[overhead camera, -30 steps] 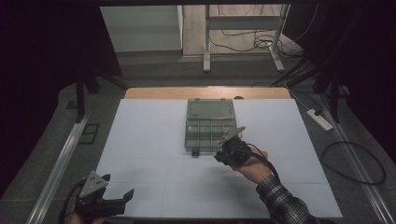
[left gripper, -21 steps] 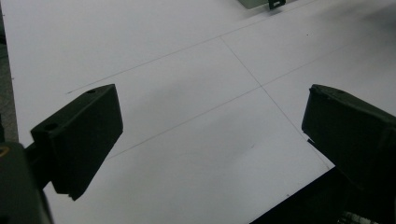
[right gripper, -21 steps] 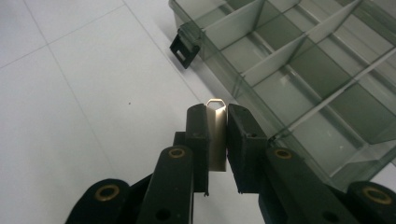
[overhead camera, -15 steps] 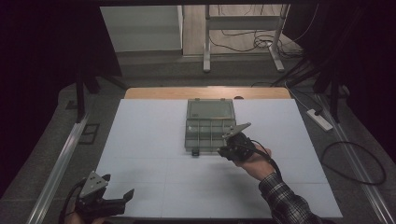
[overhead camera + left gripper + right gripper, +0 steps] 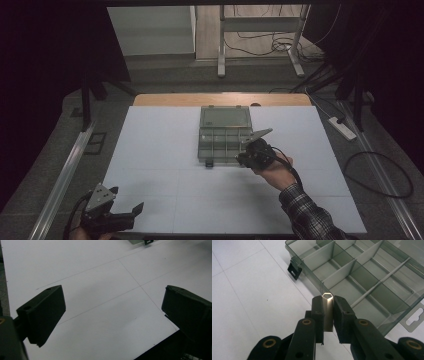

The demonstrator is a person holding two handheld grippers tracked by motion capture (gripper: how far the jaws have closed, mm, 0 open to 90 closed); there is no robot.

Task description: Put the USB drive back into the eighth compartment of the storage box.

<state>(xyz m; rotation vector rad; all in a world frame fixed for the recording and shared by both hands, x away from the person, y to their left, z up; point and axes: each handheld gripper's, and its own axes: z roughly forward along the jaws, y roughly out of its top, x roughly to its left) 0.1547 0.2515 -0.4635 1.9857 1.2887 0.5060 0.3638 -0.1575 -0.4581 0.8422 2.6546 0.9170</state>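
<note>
My right gripper (image 5: 327, 300) is shut on a short silver hexagonal metal tube (image 5: 327, 315), held upright between its pads. It hovers at the near wall of an open smoky-clear organizer box (image 5: 308, 266) with several empty compartments. In the high view the box (image 5: 202, 147) lies mid-table with its lid (image 5: 225, 117) folded back, and the right gripper (image 5: 245, 159) is at its front right corner. My left gripper (image 5: 127, 199) rests at the table's front left, open, with nothing between its jaws (image 5: 112, 305).
The box's black latch (image 5: 295, 269) hangs off its front wall over the white table (image 5: 160, 150). A hanging tab (image 5: 413, 316) sticks out at the box's right end. Desk legs and cables lie on the floor beyond the table.
The right hand has drifted slightly to the right and away along the box's front, still holding the tube. The left gripper has not moved.
</note>
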